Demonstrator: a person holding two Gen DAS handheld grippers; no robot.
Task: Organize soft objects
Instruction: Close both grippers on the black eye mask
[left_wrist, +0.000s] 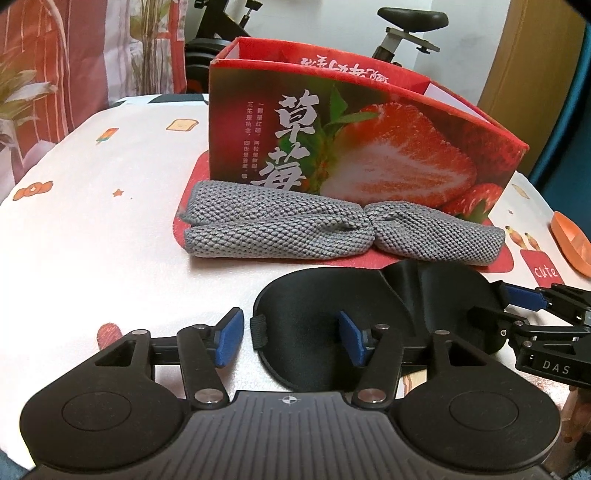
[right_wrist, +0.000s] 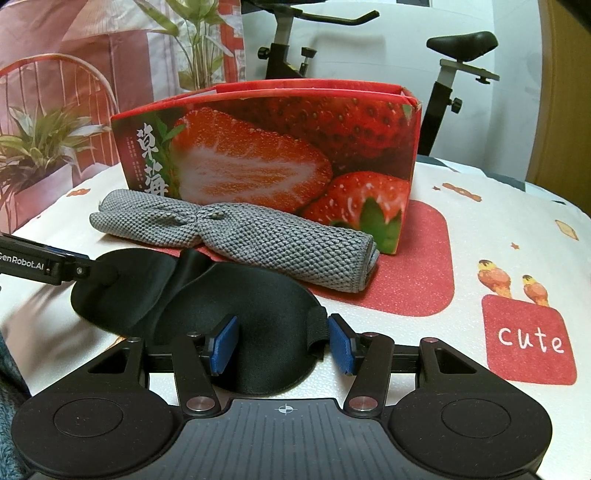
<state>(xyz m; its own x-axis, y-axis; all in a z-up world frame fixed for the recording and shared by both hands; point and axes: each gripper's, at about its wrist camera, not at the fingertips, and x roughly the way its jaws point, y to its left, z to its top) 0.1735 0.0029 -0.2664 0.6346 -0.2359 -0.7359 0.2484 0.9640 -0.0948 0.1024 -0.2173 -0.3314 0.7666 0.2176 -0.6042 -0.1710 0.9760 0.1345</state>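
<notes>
A black padded eye mask (left_wrist: 295, 295) (right_wrist: 258, 291) lies flat on the printed tablecloth, close in front of both grippers. My left gripper (left_wrist: 290, 338) is open and straddles the mask's strap end: one blue pad stands clear of the edge, the other hangs over the cup. My right gripper (right_wrist: 283, 343) is open around the opposite strap end, with its right pad next to the strap; it also shows from the side (left_wrist: 506, 306). A rolled grey knitted cloth (left_wrist: 314, 232) (right_wrist: 240, 240) lies just behind the mask, against the open-topped strawberry-printed box (left_wrist: 369, 147) (right_wrist: 277, 155).
The box and the cloth rest on a red patch of the tablecloth (right_wrist: 424, 266). An orange object (left_wrist: 572, 243) pokes in at the right table edge. An exercise bike (right_wrist: 461, 44) and plant-printed curtains (right_wrist: 55, 110) stand behind the table.
</notes>
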